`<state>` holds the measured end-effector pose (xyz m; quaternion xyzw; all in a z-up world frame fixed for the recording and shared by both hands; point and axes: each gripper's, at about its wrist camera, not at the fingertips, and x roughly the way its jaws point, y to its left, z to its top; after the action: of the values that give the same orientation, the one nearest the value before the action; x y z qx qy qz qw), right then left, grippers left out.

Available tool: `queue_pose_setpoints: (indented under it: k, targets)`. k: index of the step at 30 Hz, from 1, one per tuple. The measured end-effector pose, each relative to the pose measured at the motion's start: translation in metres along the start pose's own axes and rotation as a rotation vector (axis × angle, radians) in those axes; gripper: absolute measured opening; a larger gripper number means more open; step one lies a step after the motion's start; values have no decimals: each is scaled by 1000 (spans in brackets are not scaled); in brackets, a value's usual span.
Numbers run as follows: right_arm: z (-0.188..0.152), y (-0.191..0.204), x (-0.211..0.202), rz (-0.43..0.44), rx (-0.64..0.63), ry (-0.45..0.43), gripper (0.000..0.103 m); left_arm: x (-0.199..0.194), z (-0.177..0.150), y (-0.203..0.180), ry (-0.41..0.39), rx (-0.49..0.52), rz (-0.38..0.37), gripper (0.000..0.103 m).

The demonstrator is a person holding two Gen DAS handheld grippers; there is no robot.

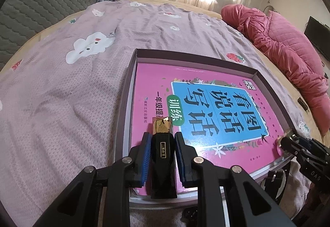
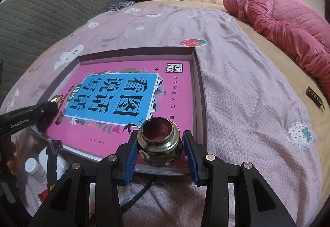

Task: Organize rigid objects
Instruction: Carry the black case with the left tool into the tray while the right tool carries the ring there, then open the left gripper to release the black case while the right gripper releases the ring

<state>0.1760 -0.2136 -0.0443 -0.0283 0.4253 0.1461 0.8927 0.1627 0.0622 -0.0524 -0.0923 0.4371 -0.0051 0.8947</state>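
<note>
A: What's in your left gripper (image 1: 160, 157)?

B: Its blue pads are clamped on a black bottle (image 1: 163, 162) with a gold faceted cap, held low over the near left part of the pink book (image 1: 156, 82).

A: And your right gripper (image 2: 159, 150)?

B: You've got it closed on a small glass jar (image 2: 160, 144), mouth open and reddish inside, over the book's near edge.

A: Where's the book?

B: Flat inside the shallow box (image 2: 201, 91), which sits on the lilac bedspread (image 2: 247, 103). A white bottle (image 2: 36, 171) lies near your left side
</note>
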Motion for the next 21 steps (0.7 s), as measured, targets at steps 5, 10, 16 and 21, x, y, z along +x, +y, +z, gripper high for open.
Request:
queue_pose_setpoints:
  k: [5, 10, 16, 21]
  targets:
    - [1, -3, -6, 11, 19, -20, 43, -2, -2, -1, -1, 7, 3, 23]
    - [1, -5, -7, 20, 34, -23, 43, -8, -5, -1, -8, 7, 4, 23]
    - [2, -7, -11, 30, 40, -37, 44, -14, -7, -2, -15, 3, 10, 23]
    - [1, -8, -12, 28, 37, -36, 44, -19, -10, -6, -19, 21, 17, 30]
